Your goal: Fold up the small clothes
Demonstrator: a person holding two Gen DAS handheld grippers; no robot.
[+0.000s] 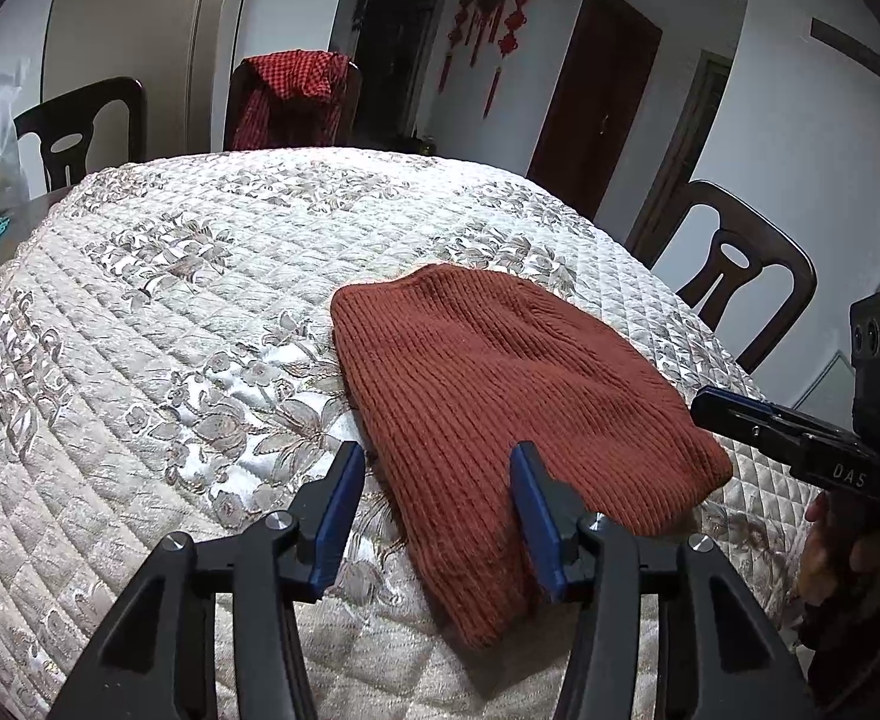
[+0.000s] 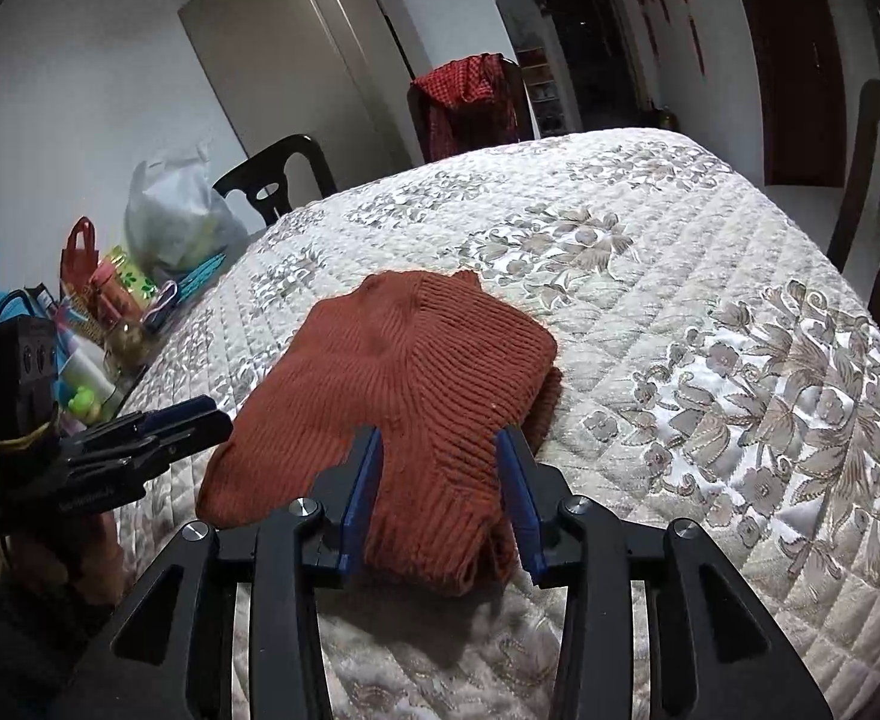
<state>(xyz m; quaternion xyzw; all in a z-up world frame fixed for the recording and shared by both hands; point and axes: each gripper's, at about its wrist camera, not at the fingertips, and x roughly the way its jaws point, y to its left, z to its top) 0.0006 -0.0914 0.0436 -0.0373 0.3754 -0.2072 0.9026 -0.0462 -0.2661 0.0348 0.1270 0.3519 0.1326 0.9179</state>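
At the far left of the quilt [image 2: 650, 276], off its edge, a clutter of small things stands on the bare worktop [image 2: 134, 381]: a white bag [image 2: 179, 213], a small red bag [image 2: 80, 255] and some bottles I cannot make out. The quilt itself is pale, quilted, with a grey flower pattern, and it covers the rest of the worktop.

My left gripper [image 1: 437, 459] hangs over the near left corner of the knit [image 1: 500, 396]. Its blue fingers [image 1: 344, 495] stand apart. The left one is over bare quilt just beside the knit's edge, the right one over the knit. The pads do not press on the cloth.

The knit is a rust-brown ribbed piece, folded over into a rough rectangle. It lies flat on the near part of the quilt, between my two grippers.

My right gripper [image 2: 440, 438] is at the near right end of the knit. Its fingers [image 2: 515, 480] are apart, with a thick folded end of the knit lying between them. I see no pinch in the cloth. Whether the pads touch its sides I cannot tell.

Beyond the far edge of the quilt stand dark chairs [image 1: 83, 123]. One has a red checked cloth [image 1: 293, 87] hung over its back. Another chair [image 1: 734, 258] stands past the quilt's right side.
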